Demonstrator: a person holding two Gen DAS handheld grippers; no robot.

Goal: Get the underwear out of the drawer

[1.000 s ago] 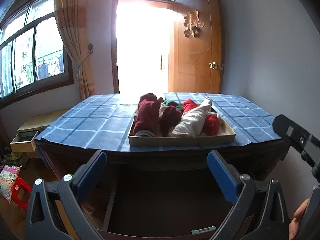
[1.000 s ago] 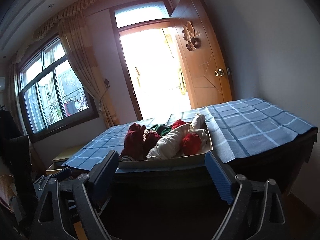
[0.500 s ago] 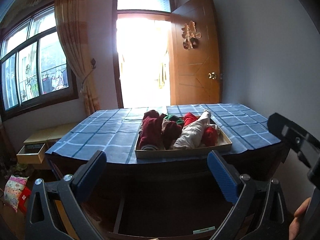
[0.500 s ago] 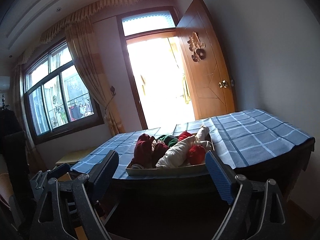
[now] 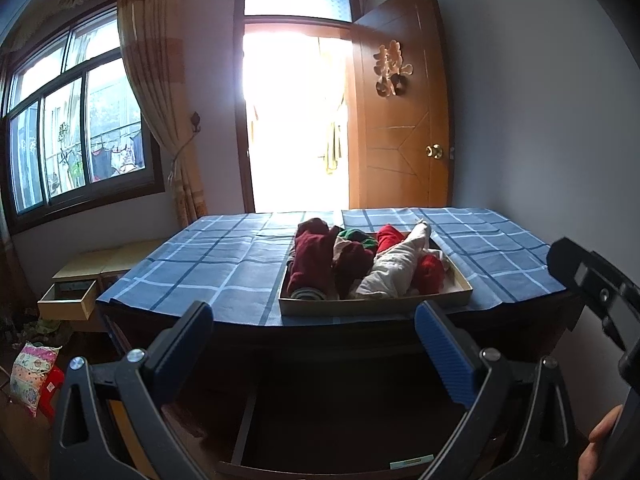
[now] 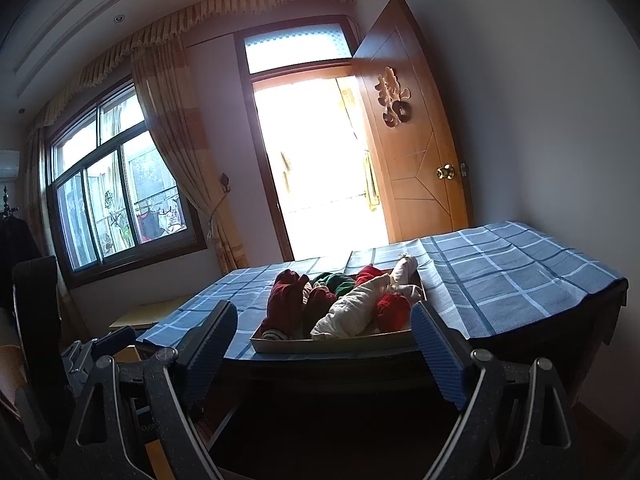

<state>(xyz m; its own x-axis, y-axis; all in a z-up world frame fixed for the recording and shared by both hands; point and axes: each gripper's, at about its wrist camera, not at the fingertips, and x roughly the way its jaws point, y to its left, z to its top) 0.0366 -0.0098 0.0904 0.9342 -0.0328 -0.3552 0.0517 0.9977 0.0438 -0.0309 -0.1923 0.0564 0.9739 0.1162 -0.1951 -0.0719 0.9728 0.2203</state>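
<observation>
A shallow cardboard tray point(image 5: 372, 307) stands on the blue checked tablecloth point(image 5: 208, 264) near the table's front edge. It holds several rolled pieces of underwear: a dark red roll point(image 5: 310, 260), a cream one point(image 5: 394, 268), red and green ones behind. Below the table edge a dark drawer point(image 5: 245, 420) is pulled out, and its inside looks bare. My left gripper point(image 5: 312, 308) is open and empty above that drawer, short of the tray. My right gripper point(image 6: 323, 306) is also open and empty, with the tray point(image 6: 332, 345) ahead of it. Its body shows at the right point(image 5: 592, 288).
A low wooden cabinet with a pulled-out drawer point(image 5: 70, 300) stands left of the table, by a patterned cushion on a red stool point(image 5: 32, 372). An open wooden door point(image 5: 400, 120) and a bright doorway lie behind. Fingers of a hand point(image 5: 600, 440) show at the lower right.
Both grippers rose a little and drew back, so the tray sits lower and smaller in each view and more of the room shows above. The jaws stayed wide apart.
</observation>
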